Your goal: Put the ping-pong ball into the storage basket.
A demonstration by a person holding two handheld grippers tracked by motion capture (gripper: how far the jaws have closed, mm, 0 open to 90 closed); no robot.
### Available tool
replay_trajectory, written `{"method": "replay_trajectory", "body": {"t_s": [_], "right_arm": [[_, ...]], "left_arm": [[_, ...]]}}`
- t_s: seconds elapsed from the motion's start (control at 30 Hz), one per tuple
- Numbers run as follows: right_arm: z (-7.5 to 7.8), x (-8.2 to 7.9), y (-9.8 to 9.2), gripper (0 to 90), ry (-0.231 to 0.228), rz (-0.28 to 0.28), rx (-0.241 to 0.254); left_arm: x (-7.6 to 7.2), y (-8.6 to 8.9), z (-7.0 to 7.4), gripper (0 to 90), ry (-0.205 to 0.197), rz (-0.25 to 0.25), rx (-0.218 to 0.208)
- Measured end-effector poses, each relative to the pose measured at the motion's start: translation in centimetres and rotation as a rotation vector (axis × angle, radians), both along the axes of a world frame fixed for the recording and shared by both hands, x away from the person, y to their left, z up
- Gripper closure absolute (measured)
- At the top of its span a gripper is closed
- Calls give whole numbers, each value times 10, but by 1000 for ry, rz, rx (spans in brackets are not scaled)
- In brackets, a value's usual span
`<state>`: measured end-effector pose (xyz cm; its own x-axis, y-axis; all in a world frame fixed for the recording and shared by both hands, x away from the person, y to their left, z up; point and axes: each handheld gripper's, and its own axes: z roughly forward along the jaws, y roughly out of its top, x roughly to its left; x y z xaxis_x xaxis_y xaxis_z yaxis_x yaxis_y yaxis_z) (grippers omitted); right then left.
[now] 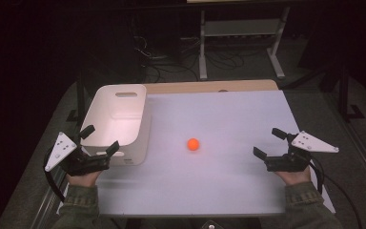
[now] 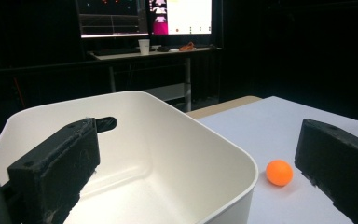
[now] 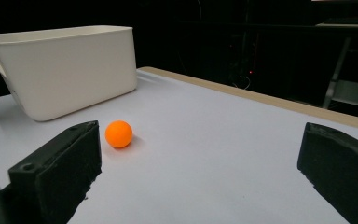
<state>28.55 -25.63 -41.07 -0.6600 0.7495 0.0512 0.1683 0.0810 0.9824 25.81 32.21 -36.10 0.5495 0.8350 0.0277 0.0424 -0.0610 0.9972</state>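
Two hand-held grippers held wide apart over a white table, an orange ball between them.

The left hand-held gripper spreads its blocky matte-black jaws wide at the near rim of a smooth white plastic bin; the right hand-held gripper gapes equally, empty. The round orange ball rests on the table, right of the bin.

You have a smooth white plastic bin, a matt orange ball, and a matt white tabletop edged in wood.
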Motion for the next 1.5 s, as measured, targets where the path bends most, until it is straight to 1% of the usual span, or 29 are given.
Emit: {"method": "replay_trajectory", "body": {"t_s": [0.1,0.27,0.3,0.47,0.8,0.9,0.97,1.13,1.33,1.5], "right_arm": [[0,0,0,0,-1,-5,-2],[0,-1,0,0,-4,-8,-5],[0,-1,0,0,-2,-9,-1],[0,0,-1,0,0,-11,-3],[-1,1,0,0,4,-9,-4],[-1,1,0,0,3,-10,-3],[-1,1,0,0,-1,-14,-3],[0,0,-1,0,-11,-22,1],[0,0,-1,0,-10,-22,-2],[0,0,-1,0,-9,-21,-1]], "left_arm": [[0,1,-1,0,9,1,-4],[0,0,-2,0,17,-1,0],[0,-1,-3,0,26,-6,9],[1,-4,-4,0,45,-18,20],[1,-6,-1,0,60,-34,32],[3,-7,2,0,71,-49,36],[3,-10,5,0,72,-58,51],[6,-15,14,0,69,-79,81],[10,-24,25,0,62,-105,103],[14,-31,33,0,68,-129,128]]}}
